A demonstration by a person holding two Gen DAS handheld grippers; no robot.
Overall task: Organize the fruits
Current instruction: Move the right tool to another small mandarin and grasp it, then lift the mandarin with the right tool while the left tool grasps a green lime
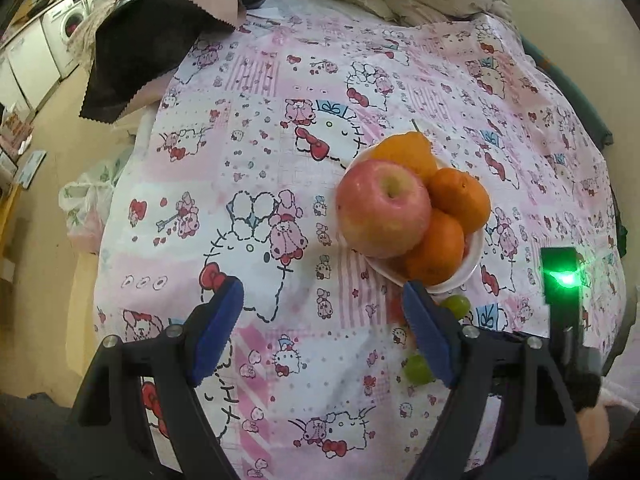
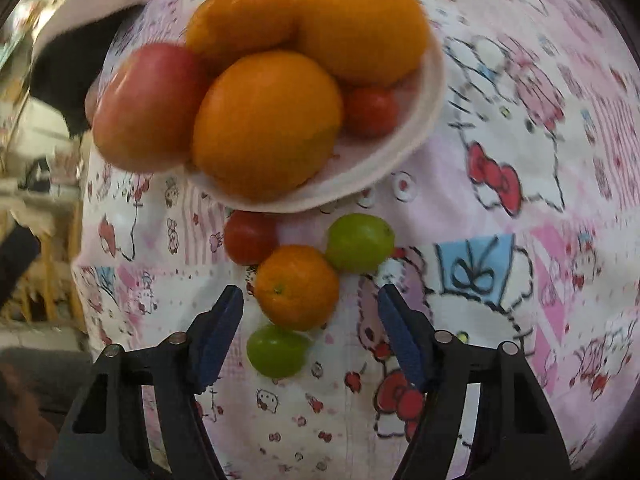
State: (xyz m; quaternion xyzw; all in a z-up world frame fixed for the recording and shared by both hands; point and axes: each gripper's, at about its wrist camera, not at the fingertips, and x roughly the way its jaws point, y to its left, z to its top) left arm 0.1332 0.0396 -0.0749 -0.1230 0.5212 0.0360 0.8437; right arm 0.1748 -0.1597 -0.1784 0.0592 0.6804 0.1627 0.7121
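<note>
Four loose fruits lie before our plate (image 2: pixel 424 120): a small orange (image 2: pixel 297 287), two green grapes (image 2: pixel 359 242) (image 2: pixel 276 350) and what looks, through blur, like a tomato (image 2: pixel 250 237). Our right gripper (image 2: pixel 310 330) hangs apart over the orange. Our left gripper (image 1: pixel 322 326) gapes, gripping nothing, beside the plate with its apple (image 1: pixel 382 208).

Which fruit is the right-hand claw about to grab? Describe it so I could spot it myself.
Find the white plate piled with fruit. Just below it, four small fruits lie loose on the cloth. It is likely the small orange, the only orange one, between two green grapes.
</note>
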